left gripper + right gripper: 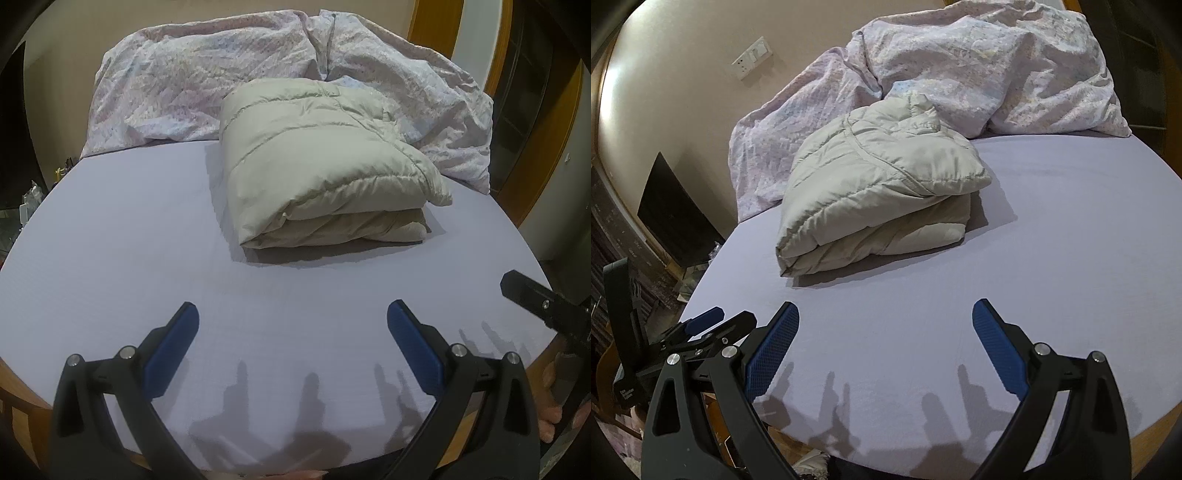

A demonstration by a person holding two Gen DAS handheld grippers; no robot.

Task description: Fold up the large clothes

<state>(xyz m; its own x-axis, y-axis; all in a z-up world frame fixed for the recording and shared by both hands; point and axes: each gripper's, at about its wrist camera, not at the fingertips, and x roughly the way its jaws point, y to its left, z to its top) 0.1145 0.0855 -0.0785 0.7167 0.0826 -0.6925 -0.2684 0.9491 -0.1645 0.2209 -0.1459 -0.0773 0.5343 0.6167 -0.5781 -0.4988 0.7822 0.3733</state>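
Both of my hand-held grippers, left (291, 321) and right (884, 319), hang spread wide and empty over the bed (129, 258). Ahead of them the folded puffy jacket (317, 162) rests against the rumpled duvet (177, 85).

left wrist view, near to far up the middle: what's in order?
Open left tool → bare lilac bed sheet → folded pale grey-green puffer jacket → crumpled pink-and-white patterned duvet → beige wall.

Only writing anywhere is a tiny white label on the left tongs (701, 325) body, way too small to read.
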